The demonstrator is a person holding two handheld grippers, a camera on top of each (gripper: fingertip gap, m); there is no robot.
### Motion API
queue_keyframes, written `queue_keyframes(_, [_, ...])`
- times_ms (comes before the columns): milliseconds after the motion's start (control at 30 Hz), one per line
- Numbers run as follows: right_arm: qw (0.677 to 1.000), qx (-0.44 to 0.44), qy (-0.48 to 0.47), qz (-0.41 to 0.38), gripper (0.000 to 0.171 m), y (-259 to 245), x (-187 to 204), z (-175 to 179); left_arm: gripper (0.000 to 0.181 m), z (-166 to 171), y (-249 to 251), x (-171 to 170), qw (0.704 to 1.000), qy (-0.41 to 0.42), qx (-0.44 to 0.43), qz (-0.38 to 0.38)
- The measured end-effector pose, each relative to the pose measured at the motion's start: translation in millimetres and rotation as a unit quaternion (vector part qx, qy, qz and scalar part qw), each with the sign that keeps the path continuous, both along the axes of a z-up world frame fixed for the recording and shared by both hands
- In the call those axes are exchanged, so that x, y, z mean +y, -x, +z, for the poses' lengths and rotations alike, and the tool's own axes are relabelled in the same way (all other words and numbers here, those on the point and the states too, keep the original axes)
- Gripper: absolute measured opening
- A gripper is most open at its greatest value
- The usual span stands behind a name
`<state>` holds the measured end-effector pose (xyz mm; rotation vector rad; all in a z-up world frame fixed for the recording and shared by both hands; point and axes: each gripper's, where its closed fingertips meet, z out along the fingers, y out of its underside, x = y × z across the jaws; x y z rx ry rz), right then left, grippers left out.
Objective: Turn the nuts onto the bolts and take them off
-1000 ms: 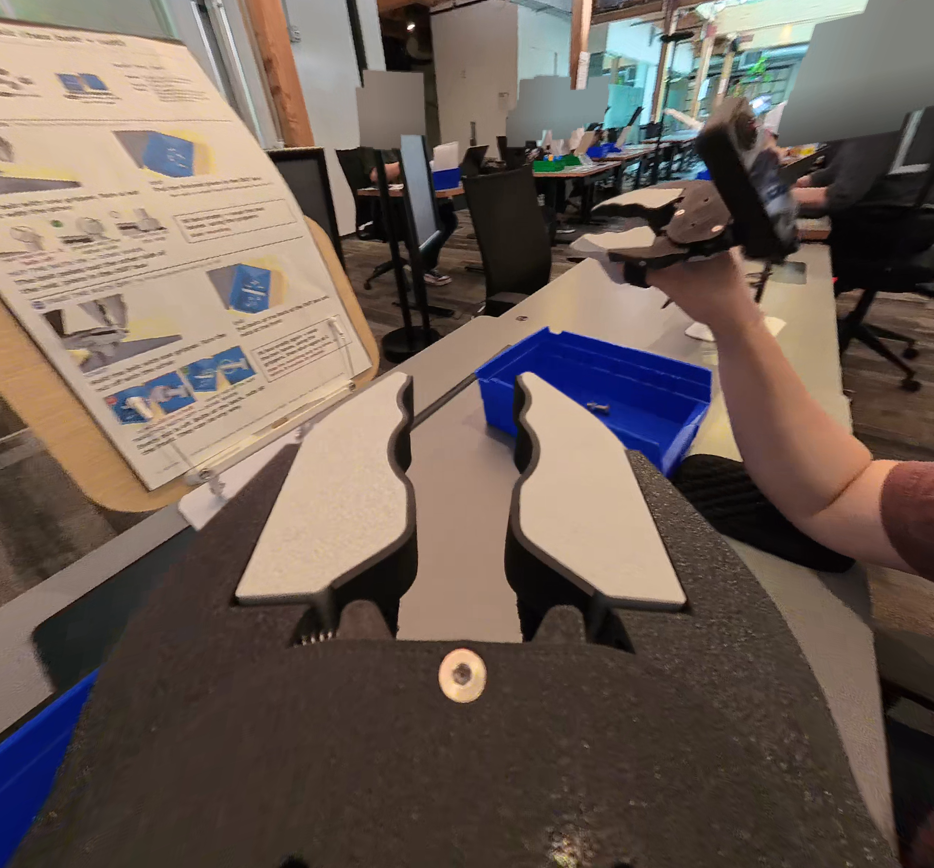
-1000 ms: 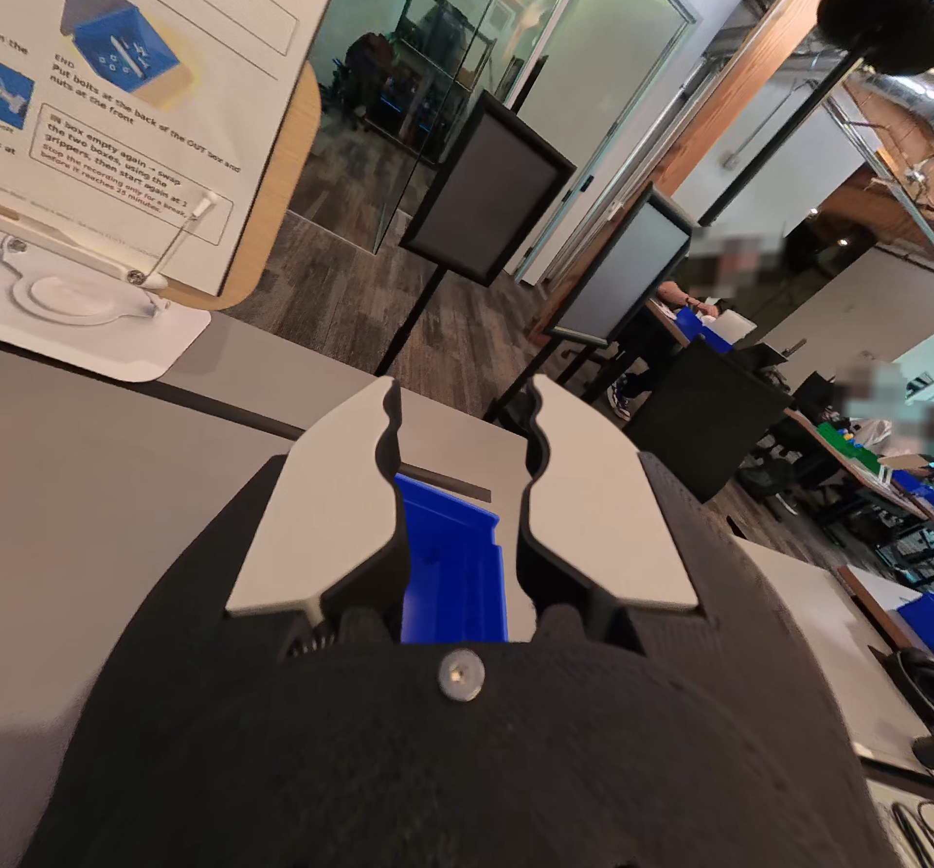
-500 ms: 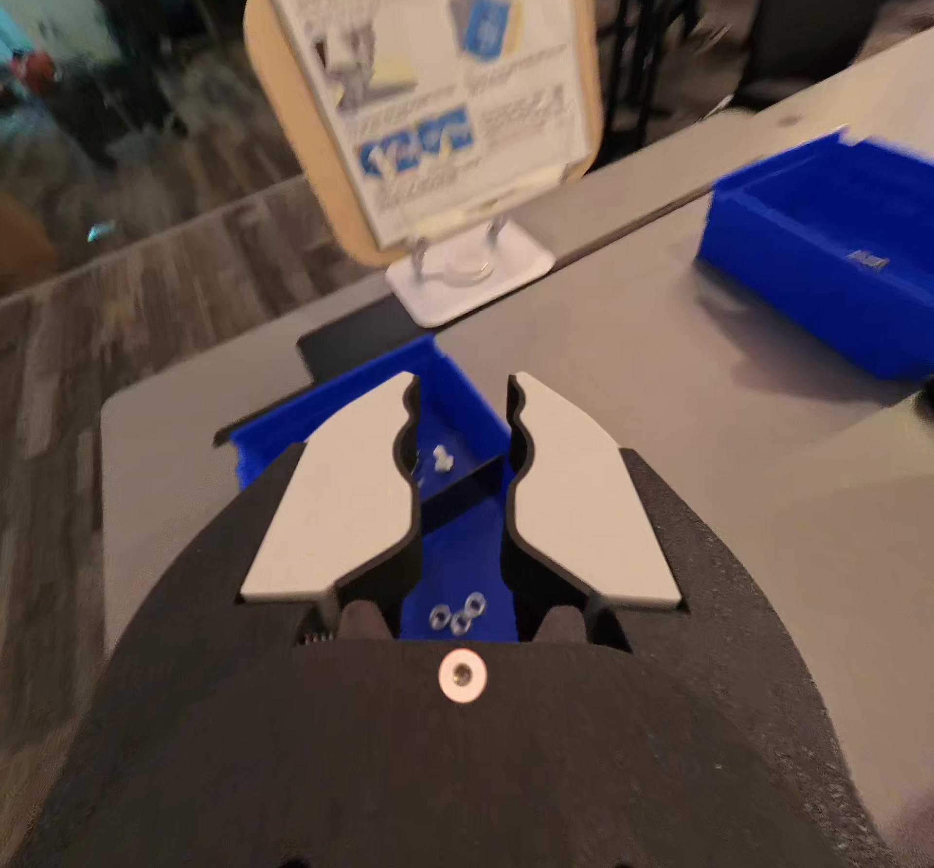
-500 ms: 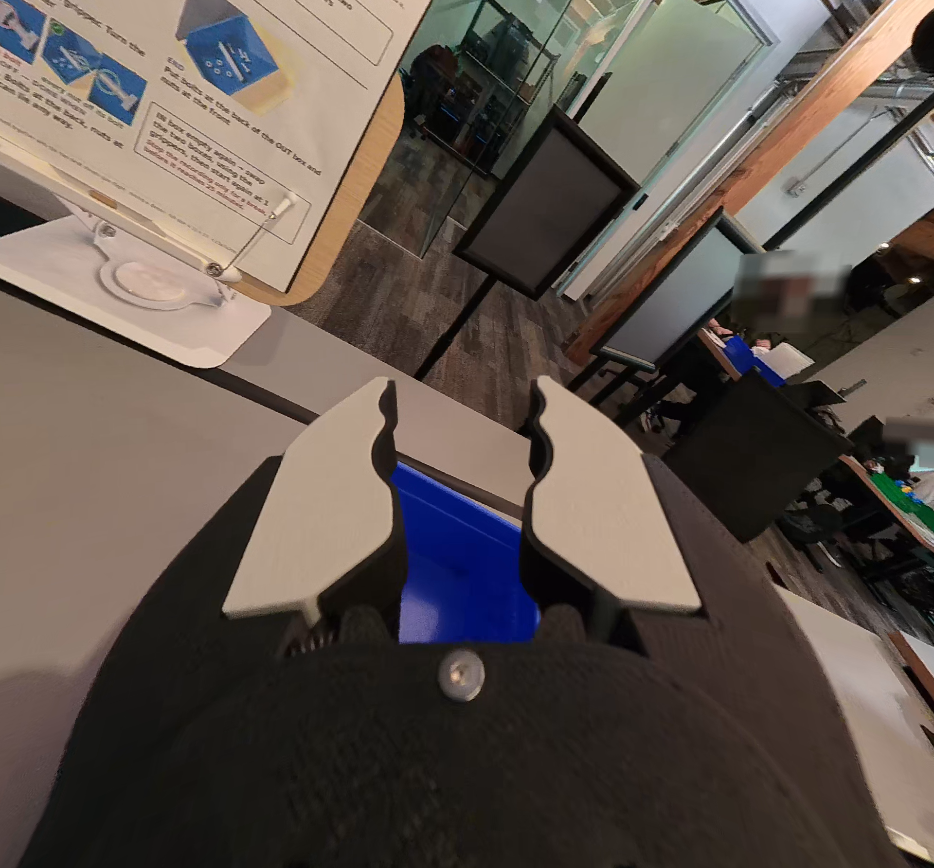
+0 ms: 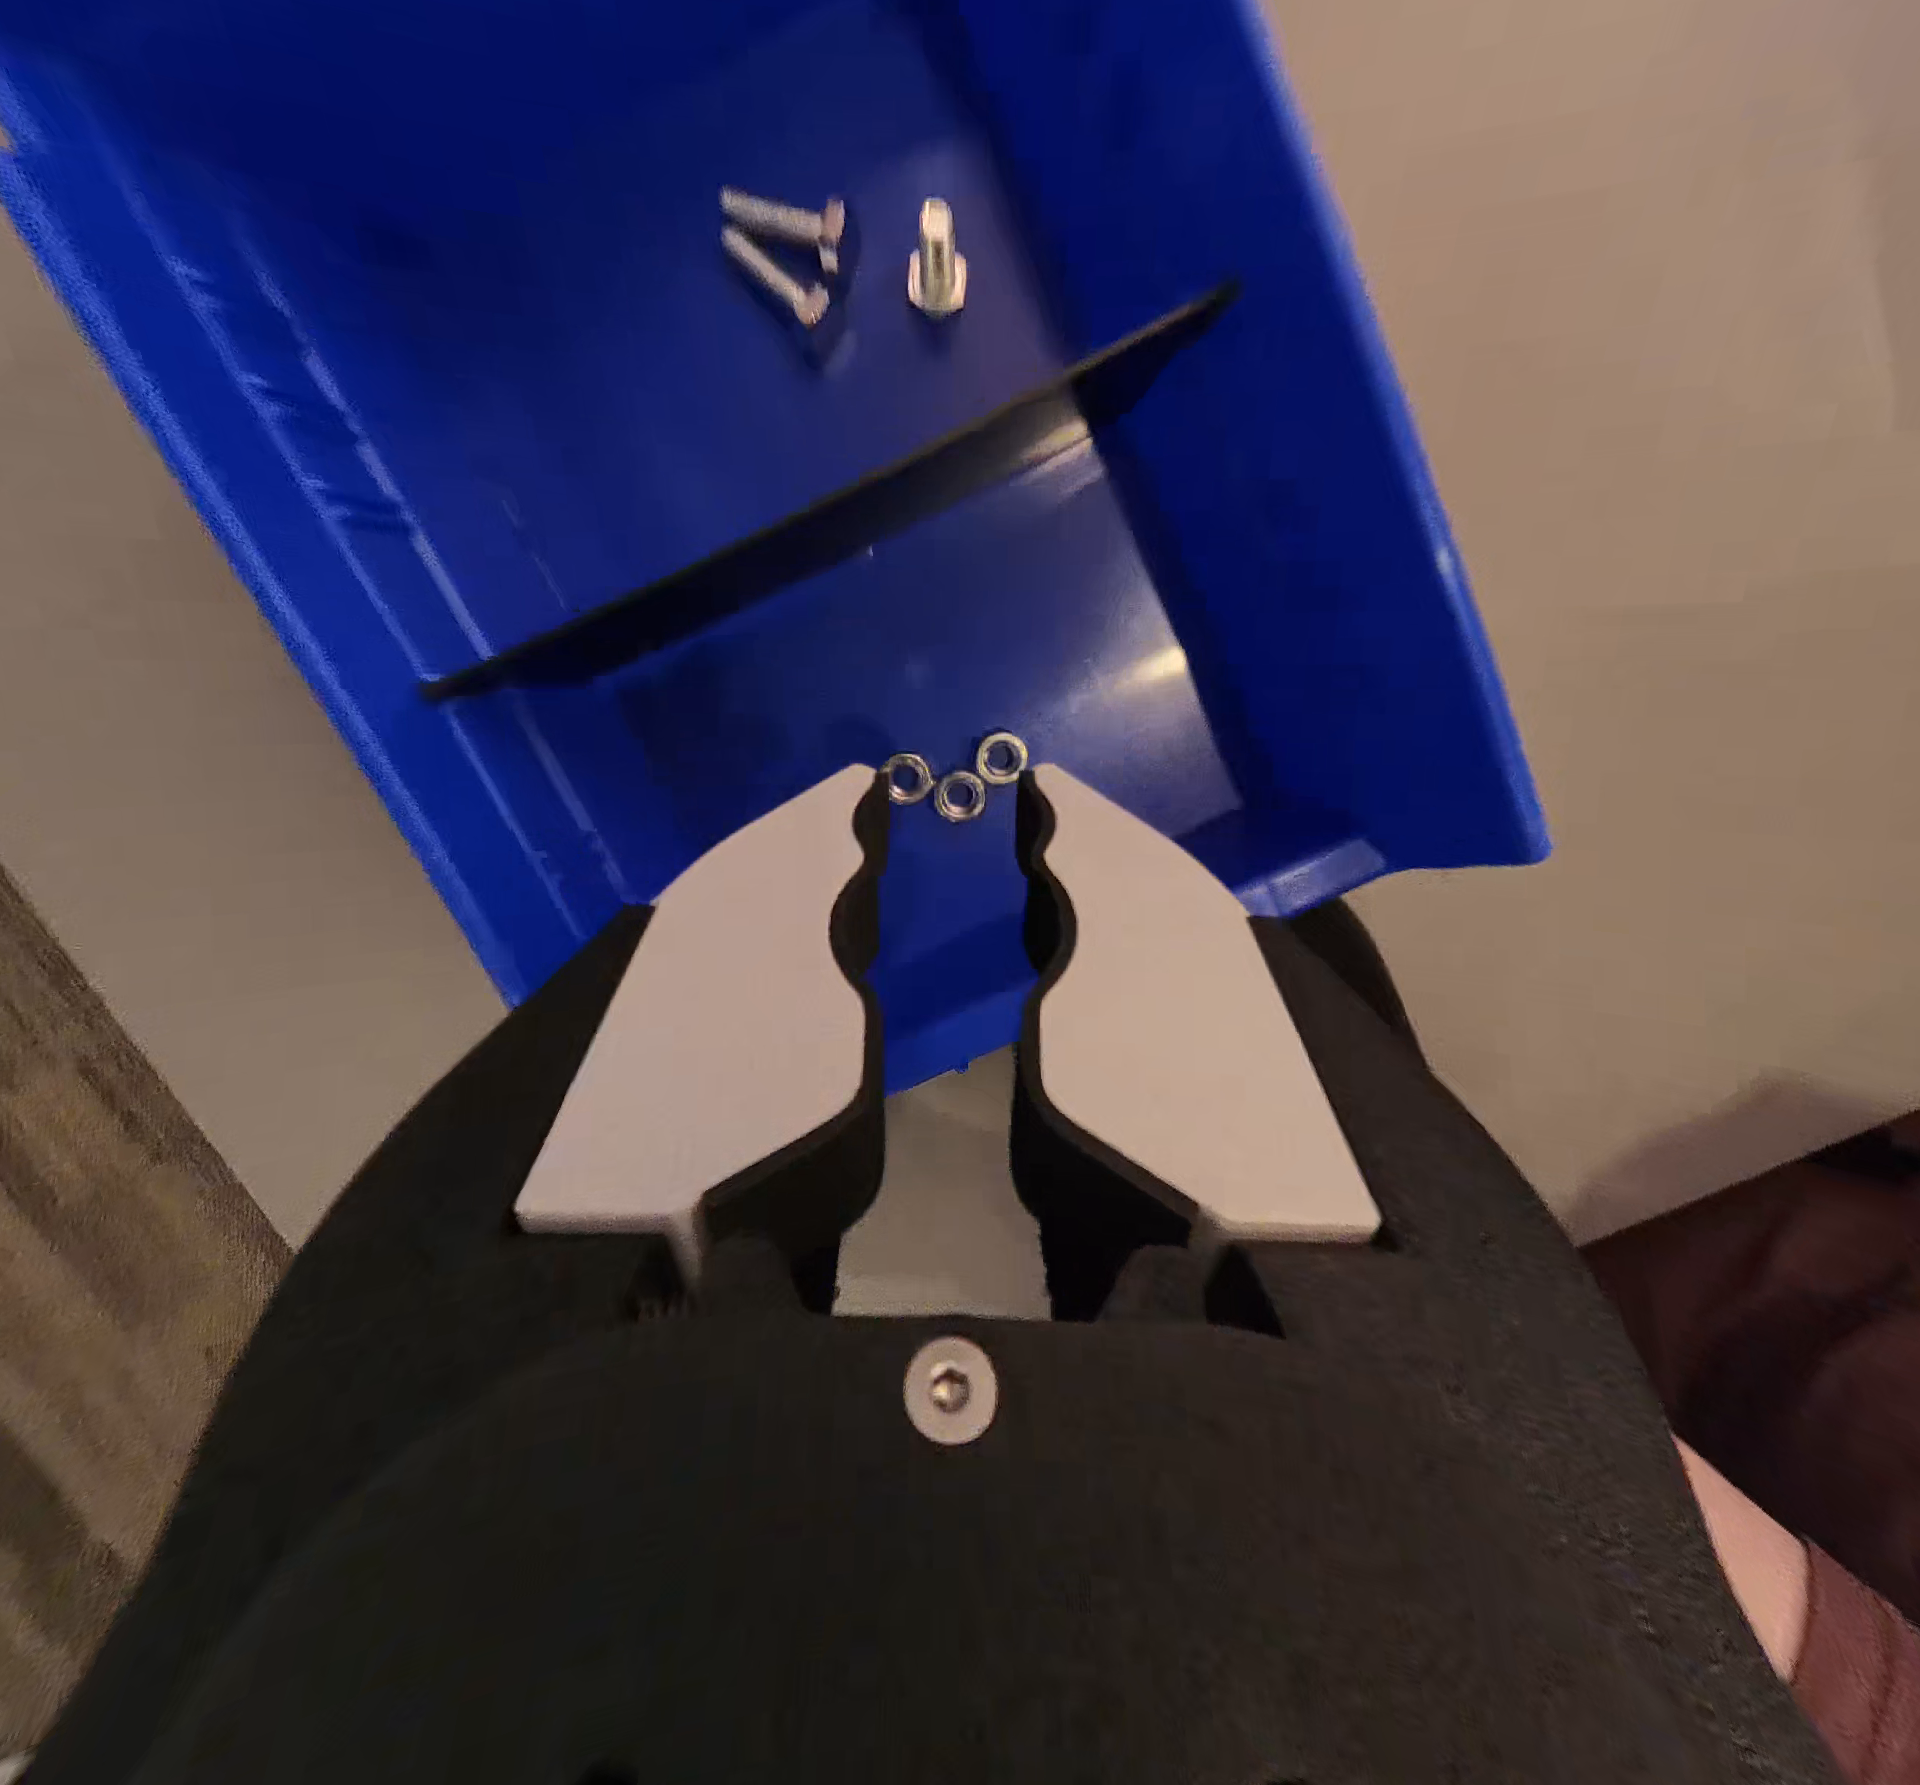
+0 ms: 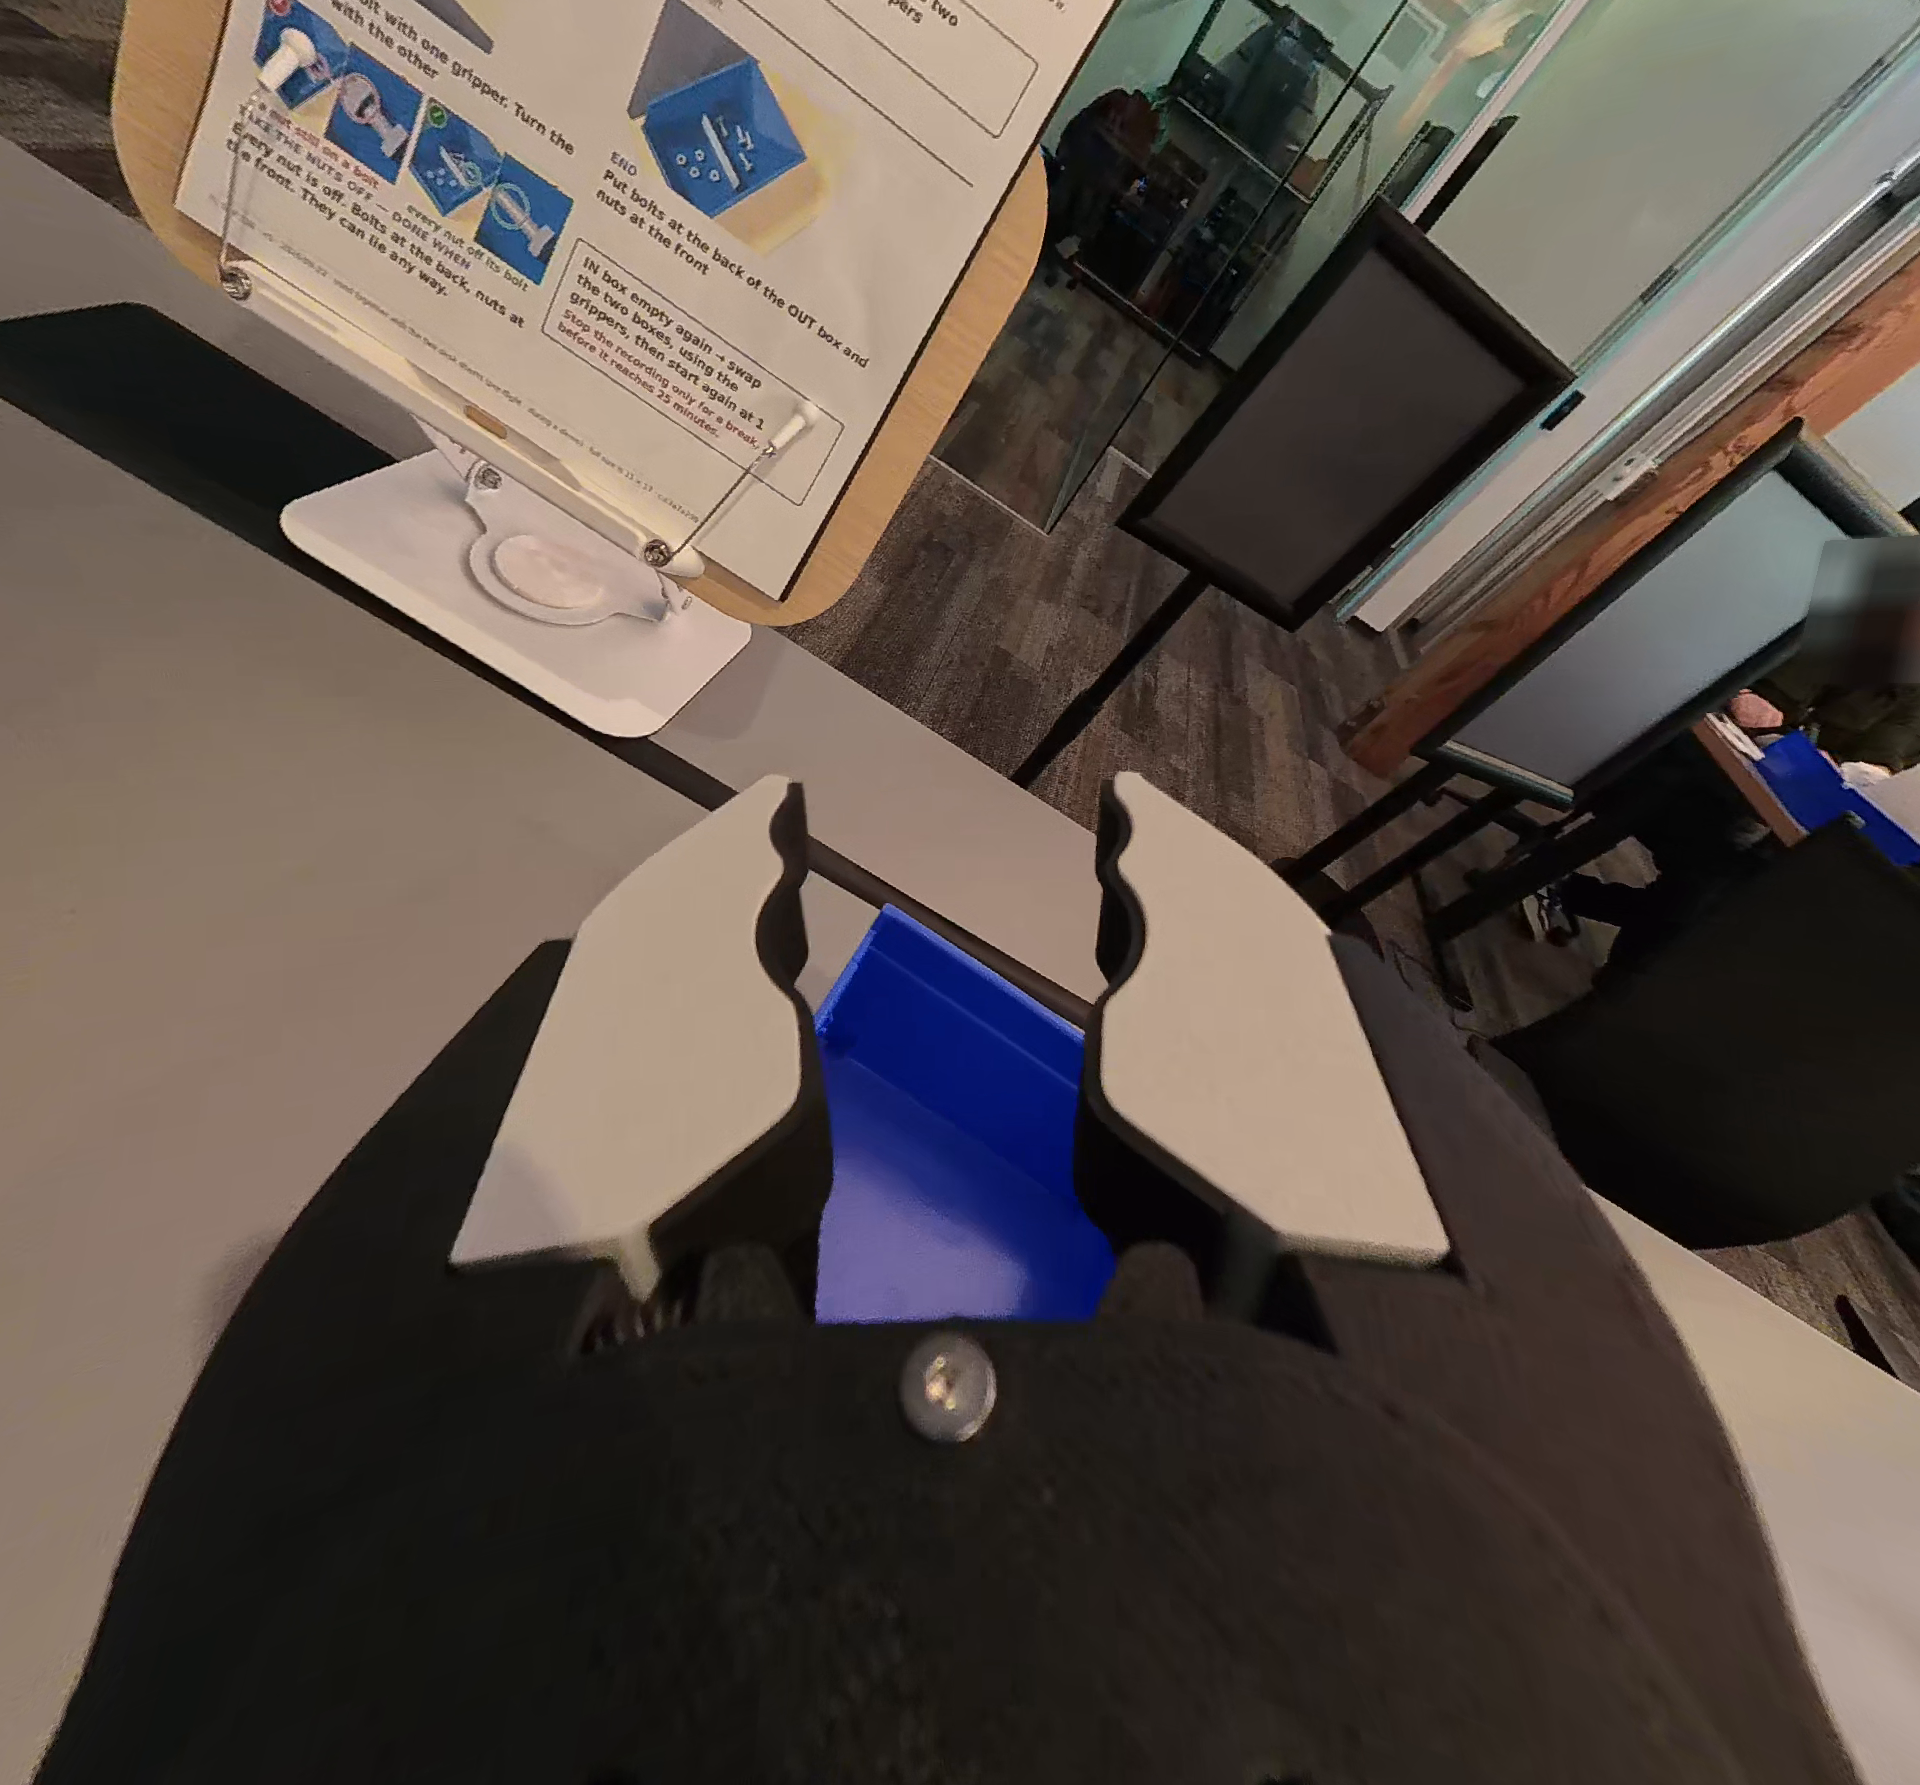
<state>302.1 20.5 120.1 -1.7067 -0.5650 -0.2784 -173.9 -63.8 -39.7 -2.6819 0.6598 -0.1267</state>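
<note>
In the left wrist view a blue bin (image 5: pixel 1299 301) lies on the grey table, split by a black divider (image 5: pixel 831 499). Three silver bolts (image 5: pixel 790 255) lie loose in its far compartment. Three small nuts (image 5: pixel 958 779) lie close together in the near compartment. My left gripper (image 5: pixel 954 785) is open and empty, pointing down into the near compartment with the nuts just beyond its fingertips. My right gripper (image 6: pixel 948 795) is open and empty, held above a second blue bin (image 6: pixel 956 1112) whose contents are hidden by the gripper body.
A sheet of instructions on a wooden board with a white stand (image 6: pixel 520 592) stands at the back of the grey table (image 6: pixel 260 852). The table edge and wood floor (image 5: pixel 94 1112) lie left of the first bin. Screens on stands (image 6: pixel 1340 416) and other desks are behind. The gap from one gripper's tips to the other's is roughly 50 cm.
My left gripper swung from facing the room, down and left over the bin, and now hangs close over the nuts. My right gripper tilted a little downward and leftward; both stayed open.
</note>
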Motion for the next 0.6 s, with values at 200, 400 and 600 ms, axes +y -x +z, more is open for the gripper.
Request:
queue_keyframes(200, [1.000, 0.000, 0.006, 0.010, 0.055, 1.3, -0.9, -0.9, 0.032, -62.3, 22.4, -3.3, 0.984, 0.157, 0.040, 0.068])
queue_keyframes(400, [1.000, -0.004, 0.011, 0.015, 0.056, 2.5, -1.1, -2.3, 0.030, -88.5, 19.1, -2.0, 0.975, 0.210, 0.043, 0.062])
queue_keyframes(600, [0.999, -0.020, 0.019, 0.017, 0.056, 5.8, 0.4, -6.8, 0.030, -103.2, 24.0, 0.5, 0.970, 0.228, 0.064, 0.055])
